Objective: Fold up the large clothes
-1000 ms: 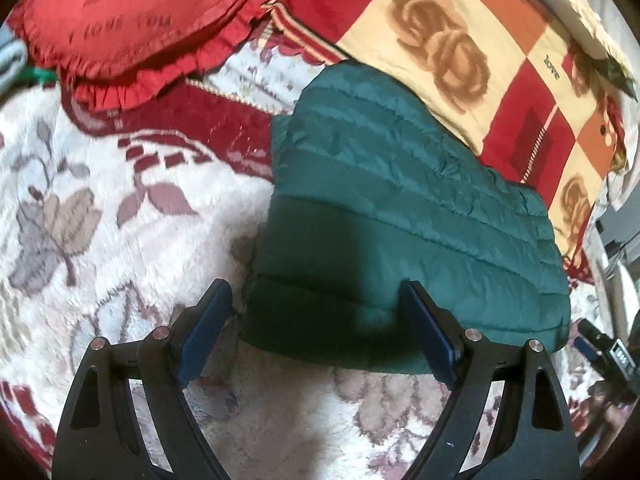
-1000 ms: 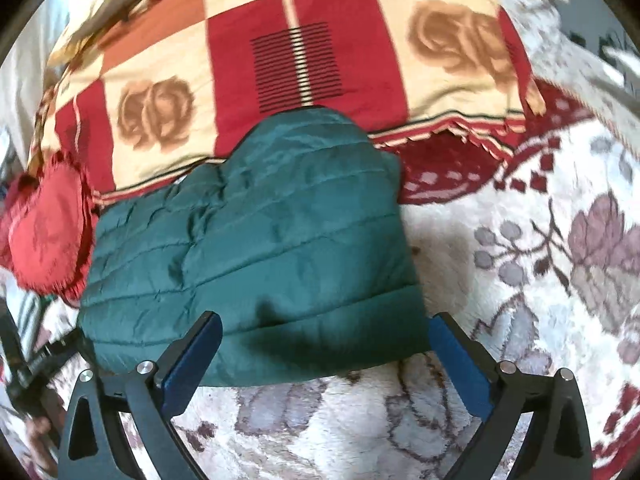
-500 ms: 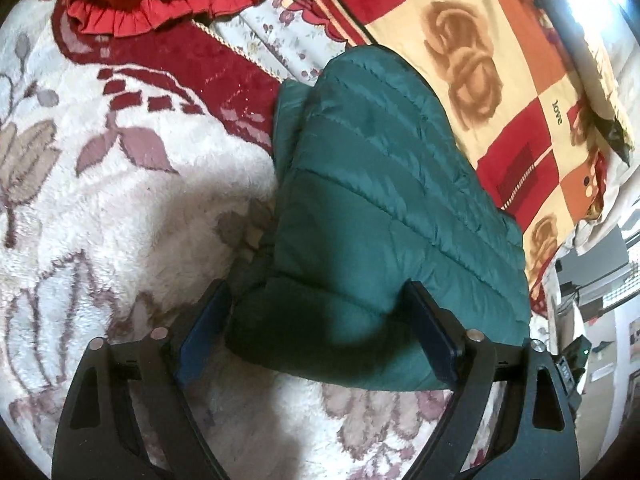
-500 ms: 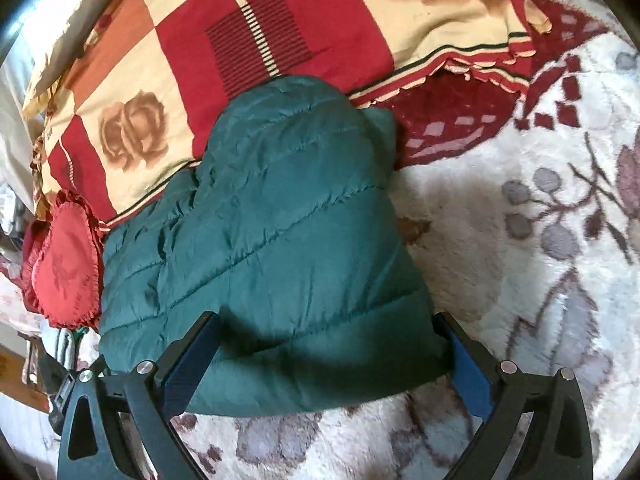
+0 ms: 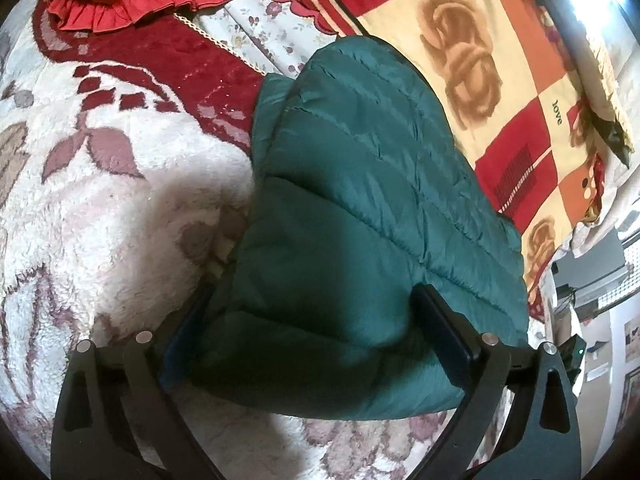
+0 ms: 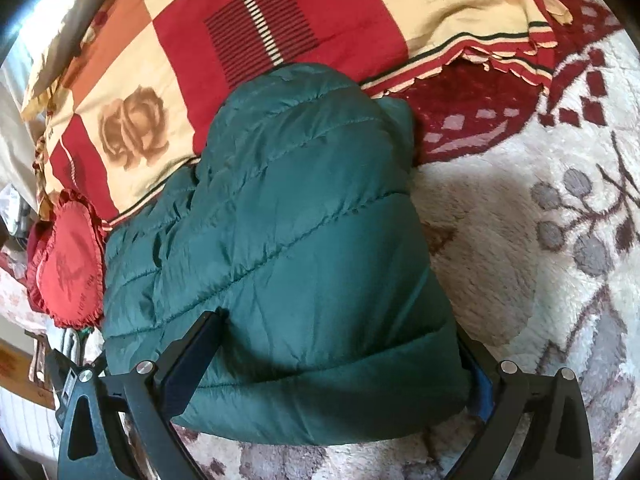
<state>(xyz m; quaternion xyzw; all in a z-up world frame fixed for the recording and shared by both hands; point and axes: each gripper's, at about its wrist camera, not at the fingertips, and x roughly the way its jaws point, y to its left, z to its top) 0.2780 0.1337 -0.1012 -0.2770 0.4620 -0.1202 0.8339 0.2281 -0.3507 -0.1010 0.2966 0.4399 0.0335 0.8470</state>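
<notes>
Both grippers have closed in over the near hem of the green quilted jacket (image 5: 360, 208), which lies folded on the floral fleece blanket (image 5: 100, 208). The left gripper (image 5: 316, 332) and right gripper (image 6: 340, 364) straddle it, jaws wide. Only the right view shows the whole heart-shaped red cushion (image 6: 70, 276)

Left tool (image 5: 316, 332) and right tool (image 6: 340, 364): black curved plastic arms with cut-out slots, paired silver screw heads near each finger base, dark blue pads (image 6: 480, 392) lining the fingers' inner faces.
</notes>
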